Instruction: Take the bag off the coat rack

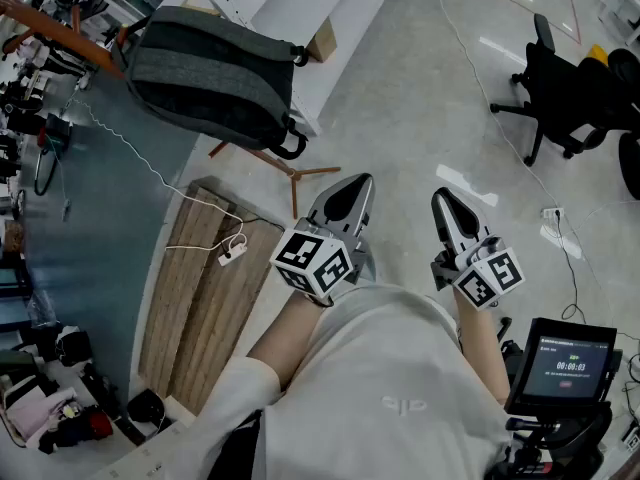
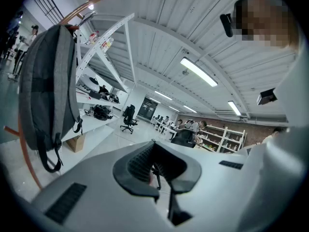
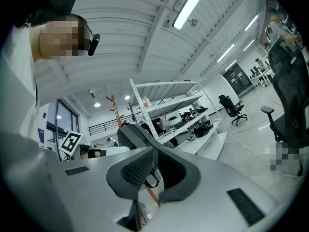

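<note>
1. Left gripper (image 1: 345, 203) (image 2: 157, 170): the jaws are closed tip to tip with nothing between them. It is held low in front of the person's white-clad torso.
2. Right gripper (image 1: 452, 213) (image 3: 152, 170): the jaws are likewise pressed together and empty. It sits just beside the left gripper, on its right.
3. Grey fabric backpack with black straps (image 1: 210, 78) (image 2: 46, 91) (image 3: 137, 134): it hangs on the rack, ahead of both grippers and to their left, well apart from them.
4. Reddish-brown wooden coat rack (image 1: 60, 33) (image 2: 91, 1) (image 3: 115, 110): an upper arm carries the backpack. Its splayed feet rest on the floor near the left gripper's tips, to their left.
5. Pale wooden planks (image 1: 200, 288): they lie flat on the floor to the left of the left gripper, with a white cable and plug (image 1: 232, 256) on them.
6. Black office chair (image 1: 570, 88): it stands well ahead of the right gripper, to its right.
</note>
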Motion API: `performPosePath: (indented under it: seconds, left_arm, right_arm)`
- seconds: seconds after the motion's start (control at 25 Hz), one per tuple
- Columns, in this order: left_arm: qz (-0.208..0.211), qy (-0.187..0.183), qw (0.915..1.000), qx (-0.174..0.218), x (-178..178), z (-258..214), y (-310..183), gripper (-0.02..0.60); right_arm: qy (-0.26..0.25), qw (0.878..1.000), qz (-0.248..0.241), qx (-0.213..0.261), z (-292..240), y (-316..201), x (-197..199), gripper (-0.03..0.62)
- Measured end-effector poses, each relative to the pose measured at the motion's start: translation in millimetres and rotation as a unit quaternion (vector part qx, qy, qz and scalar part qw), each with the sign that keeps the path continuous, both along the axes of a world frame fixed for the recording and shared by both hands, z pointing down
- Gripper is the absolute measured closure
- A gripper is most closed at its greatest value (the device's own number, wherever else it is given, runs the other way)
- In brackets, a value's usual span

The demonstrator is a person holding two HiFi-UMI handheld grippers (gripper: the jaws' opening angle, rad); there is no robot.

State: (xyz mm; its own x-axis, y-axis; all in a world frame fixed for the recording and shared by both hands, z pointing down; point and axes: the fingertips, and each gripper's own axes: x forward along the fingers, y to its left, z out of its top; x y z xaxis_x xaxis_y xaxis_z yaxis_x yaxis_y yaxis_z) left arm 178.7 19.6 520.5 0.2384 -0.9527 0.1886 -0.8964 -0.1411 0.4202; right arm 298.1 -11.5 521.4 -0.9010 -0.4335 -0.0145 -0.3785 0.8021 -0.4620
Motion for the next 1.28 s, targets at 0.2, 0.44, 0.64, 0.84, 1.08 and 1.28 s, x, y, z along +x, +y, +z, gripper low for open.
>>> performPosePath:
  seconds: [0.2, 0.44, 0.64, 0.84, 1.08, 1.28]
  left_arm:
    - [0.003, -0.021, 0.9996, 0.021, -81, -22, -49, 0.575]
    - [-0.040, -0.088, 0.9947, 0.034, -187, -47, -78, 0.575]
    - [-0.109, -0.100, 0.9879, 0.046, -256, -63, -81, 0.575]
    - [-0.201, -0.134, 0.9701, 0.024, -300, -74, -73, 0.575]
    - [-0.296, -0.153, 0.9429, 0.002, -375, -108, -18, 0.574]
    - [-0.366, -0.189, 0.9112, 0.003, -409, -139, 26, 0.562]
  right_arm:
    - [-0.005, 1.000, -0.010, 0.005, -7, -47, -92, 0.576]
    - [-0.011, 0.999, -0.051, 0.008, -11, -87, -202, 0.576]
    - [-0.021, 0.995, -0.092, 0.037, -27, -114, -268, 0.576]
    - [-0.038, 0.983, -0.173, 0.046, -45, -133, -329, 0.576]
    - [-0.037, 0.956, -0.280, 0.076, -84, -105, -436, 0.574]
    - [-0.057, 0.928, -0.327, 0.169, -132, -91, -490, 0.572]
